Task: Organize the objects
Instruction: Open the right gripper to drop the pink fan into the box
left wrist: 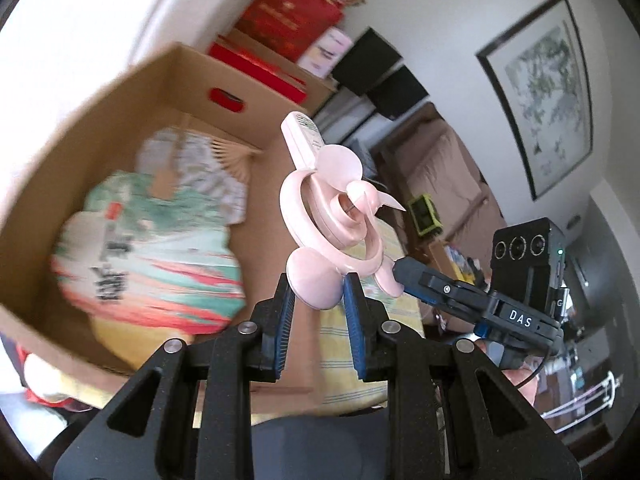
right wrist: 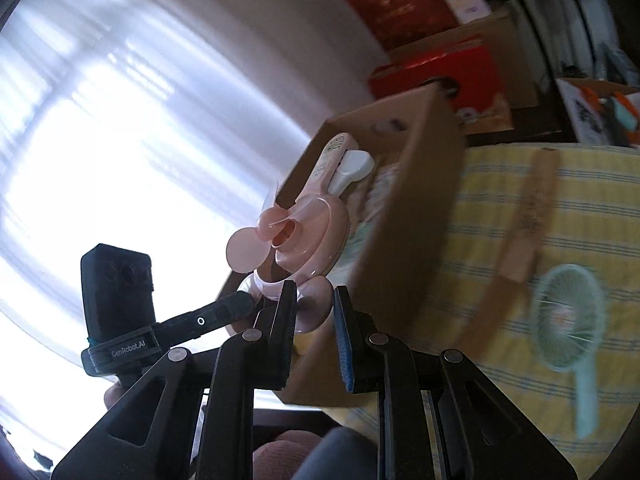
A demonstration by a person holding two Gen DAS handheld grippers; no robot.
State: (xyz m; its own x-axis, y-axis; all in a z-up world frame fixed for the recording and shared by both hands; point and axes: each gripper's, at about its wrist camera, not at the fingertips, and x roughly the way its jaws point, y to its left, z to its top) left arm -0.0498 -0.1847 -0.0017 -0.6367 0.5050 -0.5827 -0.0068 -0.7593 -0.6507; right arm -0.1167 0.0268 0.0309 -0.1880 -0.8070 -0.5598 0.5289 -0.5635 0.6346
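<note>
A pink hand-held fan (left wrist: 336, 216) with two round ears hangs in the air over the near corner of an open cardboard box (left wrist: 100, 120). My left gripper (left wrist: 319, 298) is shut on one ear. My right gripper (left wrist: 400, 274) comes in from the right and pinches the other ear. In the right wrist view the same pink fan (right wrist: 308, 240) shows its handle pointing away toward the box (right wrist: 408, 200); the right gripper (right wrist: 314, 312) clamps an ear and the left gripper (right wrist: 246, 302) holds the ear beside it. Printed paper fans (left wrist: 148, 248) and a folding fan (left wrist: 224, 156) lie inside the box.
The box stands on a yellow striped cloth (right wrist: 560, 380). A mint green hand fan (right wrist: 568, 316) and a closed wooden folding fan (right wrist: 528, 220) lie on the cloth right of the box. Red boxes (left wrist: 288, 16) are stacked behind. A bright window (right wrist: 100, 140) fills the left.
</note>
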